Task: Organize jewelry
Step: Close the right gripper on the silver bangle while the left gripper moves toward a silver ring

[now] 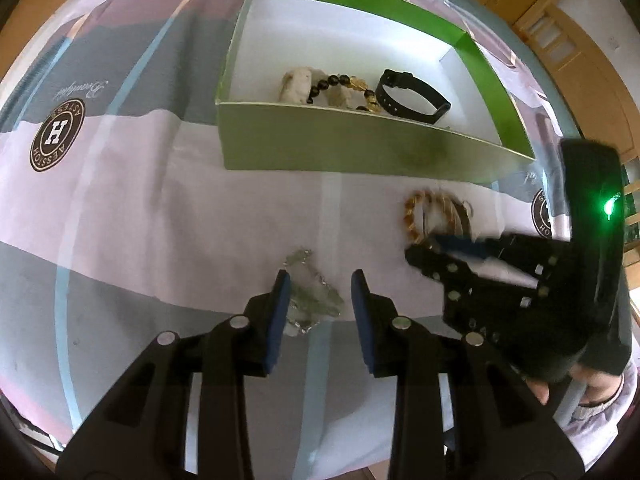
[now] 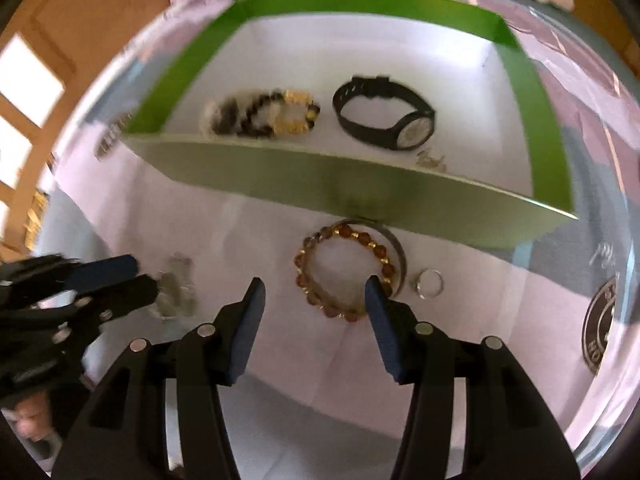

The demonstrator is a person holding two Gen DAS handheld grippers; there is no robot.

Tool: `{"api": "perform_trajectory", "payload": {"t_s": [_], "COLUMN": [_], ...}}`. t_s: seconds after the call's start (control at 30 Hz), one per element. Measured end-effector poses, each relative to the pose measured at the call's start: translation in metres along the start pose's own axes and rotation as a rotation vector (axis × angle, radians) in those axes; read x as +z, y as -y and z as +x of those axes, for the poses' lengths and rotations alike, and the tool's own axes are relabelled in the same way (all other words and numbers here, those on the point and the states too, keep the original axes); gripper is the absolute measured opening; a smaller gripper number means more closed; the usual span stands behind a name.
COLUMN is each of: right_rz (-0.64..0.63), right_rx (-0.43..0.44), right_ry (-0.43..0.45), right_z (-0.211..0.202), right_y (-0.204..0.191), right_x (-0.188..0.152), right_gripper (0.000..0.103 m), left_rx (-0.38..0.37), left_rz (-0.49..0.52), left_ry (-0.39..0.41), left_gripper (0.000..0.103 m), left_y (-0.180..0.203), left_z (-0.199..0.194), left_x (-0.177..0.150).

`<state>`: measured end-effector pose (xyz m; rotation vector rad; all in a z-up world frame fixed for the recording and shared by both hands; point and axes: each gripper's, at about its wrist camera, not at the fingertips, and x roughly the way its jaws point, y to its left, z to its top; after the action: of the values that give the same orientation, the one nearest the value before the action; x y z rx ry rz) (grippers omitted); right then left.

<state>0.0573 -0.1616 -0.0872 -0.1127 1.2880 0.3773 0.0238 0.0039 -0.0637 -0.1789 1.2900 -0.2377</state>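
Two hand-held grippers hang over a lilac-and-grey printed bedsheet (image 1: 160, 208) beside an open green cardboard box with a white floor (image 1: 348, 152). The left gripper (image 1: 320, 292) has its blue-padded jaws parted, a pale translucent crystal bracelet with a silver chain (image 1: 312, 300) lying between them; the pads do not press on it. The right gripper (image 2: 316, 300) is likewise released, straddling an amber bead bracelet (image 2: 344, 272), whose near edge sits against the right pad. Just beyond lie a thin dark bangle (image 2: 396, 252) and a small silver ring (image 2: 430, 284). The box's near wall stands beyond both jaws; inside rest a black wristwatch (image 2: 384, 116), mixed bead bracelets (image 2: 260, 118) and a small silver piece (image 2: 432, 160).
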Motion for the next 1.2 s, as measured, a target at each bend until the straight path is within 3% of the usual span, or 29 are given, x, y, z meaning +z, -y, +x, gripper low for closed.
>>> {"api": "perform_trajectory", "payload": {"t_s": [0.07,0.1,0.13,0.17,0.27,0.37,0.43,0.63,0.77,0.83,0.97,1.07,1.2], "right_rz": [-0.003,0.003,0.009,0.009,0.040,0.149,0.186,0.040,-0.033,-0.016,0.064,0.139,0.204], "right_rx": [0.052,0.121,0.199,0.334,0.404,0.304,0.267,0.213,0.122,0.123,0.180,0.142,0.092], "right_ry": [-0.065,-0.093,-0.117,-0.123,-0.024,0.012,-0.025,-0.118,-0.146,-0.123,-0.028,0.017,-0.003], "right_z": [0.007,0.004,0.001,-0.010,-0.040,-0.044,-0.033,-0.010,0.004,0.002,-0.026,-0.034,-0.024], "right_y": [-0.005,-0.006,-0.007,-0.008,0.006,0.039,0.049,0.003,-0.016,-0.017,0.006,0.028,0.048], "right_x": [-0.005,-0.008,-0.010,-0.014,-0.014,-0.013,-0.013,-0.025,-0.027,-0.023,-0.013,-0.010,-0.009], "right_gripper": [0.020,0.016,0.014,0.013,0.013,0.016,0.016,0.016,0.015,0.005,0.005,0.005,0.005], "left_rx": [-0.004,-0.003,-0.002,-0.001,0.009,0.019,0.024,0.053,0.046,0.036,0.037,0.040,0.061], "left_rz": [-0.010,-0.014,-0.017,-0.020,-0.021,-0.017,-0.014,-0.020,-0.030,-0.035,-0.038,-0.032,-0.028], "left_ry": [0.003,0.004,0.004,0.003,-0.002,-0.016,-0.024,-0.047,-0.041,-0.034,-0.039,-0.062,-0.085], "left_gripper": [0.031,0.031,0.033,0.033,0.034,0.034,0.034,0.039,0.040,0.041,0.043,0.047,0.048], "left_y": [-0.004,-0.005,-0.007,-0.007,-0.008,-0.006,-0.005,-0.005,-0.009,-0.010,-0.014,-0.014,-0.009], "left_z": [-0.002,-0.003,-0.003,-0.003,-0.003,0.002,0.005,0.013,0.011,0.008,0.006,0.011,0.023], "left_x": [0.000,0.001,0.001,0.001,-0.001,0.000,0.000,-0.001,0.001,0.002,0.001,-0.002,-0.003]}}
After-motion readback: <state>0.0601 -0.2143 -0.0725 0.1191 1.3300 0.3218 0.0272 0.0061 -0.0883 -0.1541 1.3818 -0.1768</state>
